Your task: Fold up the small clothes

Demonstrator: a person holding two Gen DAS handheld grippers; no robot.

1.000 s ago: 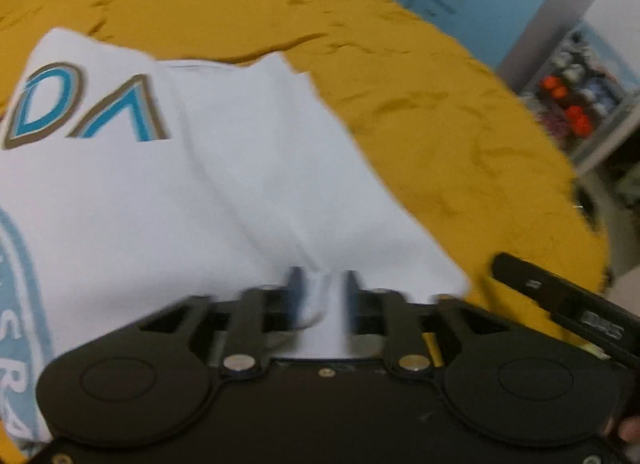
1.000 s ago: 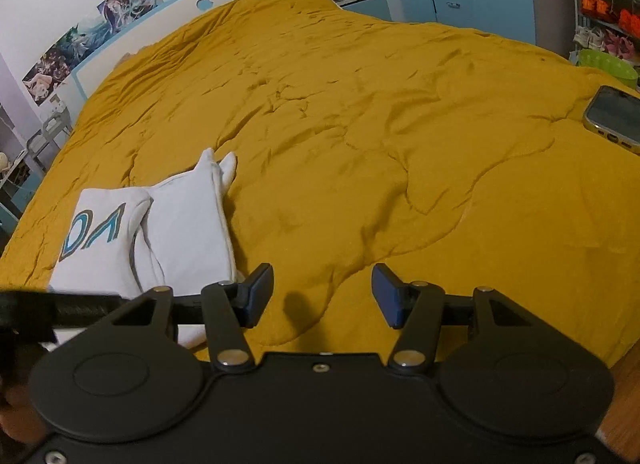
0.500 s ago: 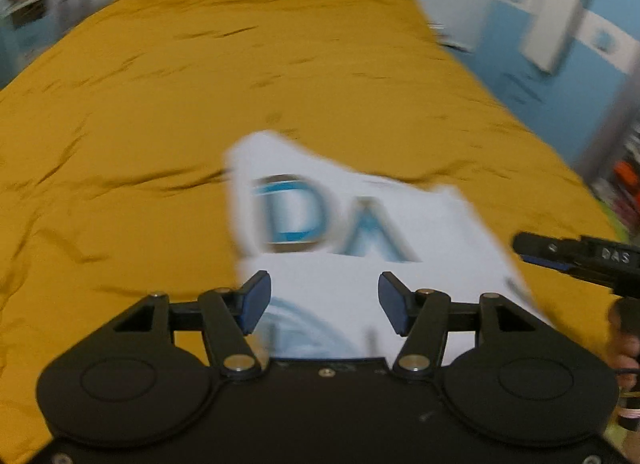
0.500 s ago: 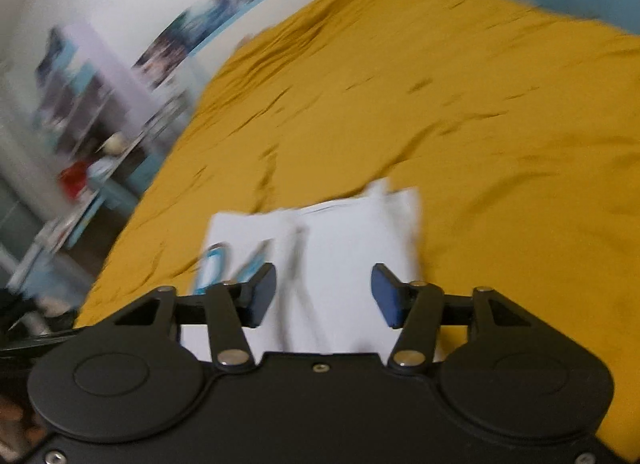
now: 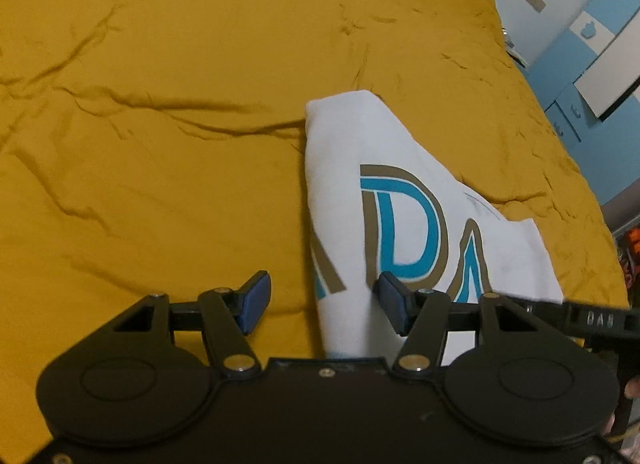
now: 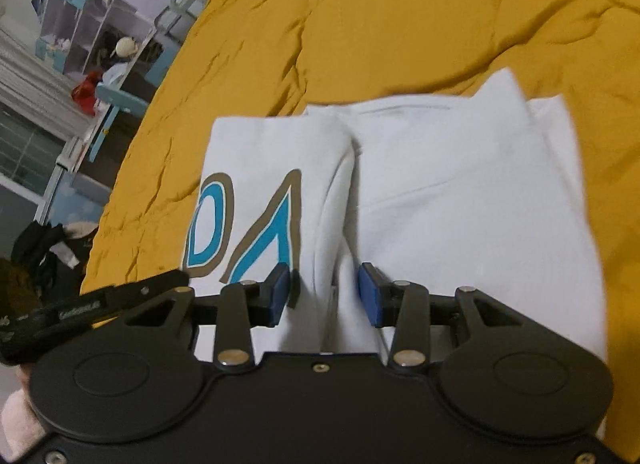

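Both grippers have swung in over the shirt since a second ago, the left having let go of its edge.

Left wrist view: the left gripper (image 5: 322, 300) stands apart and empty, straddling the near left edge of the white shirt (image 5: 404, 199), probably lining up for the next fold. The shirt lies partly folded on the yellow bedspread (image 5: 160, 123), blue-and-brown letters up.

Right wrist view: the right gripper (image 6: 324, 294) is closing around a raised central crease of the shirt (image 6: 460, 199), pads not yet pressing it.
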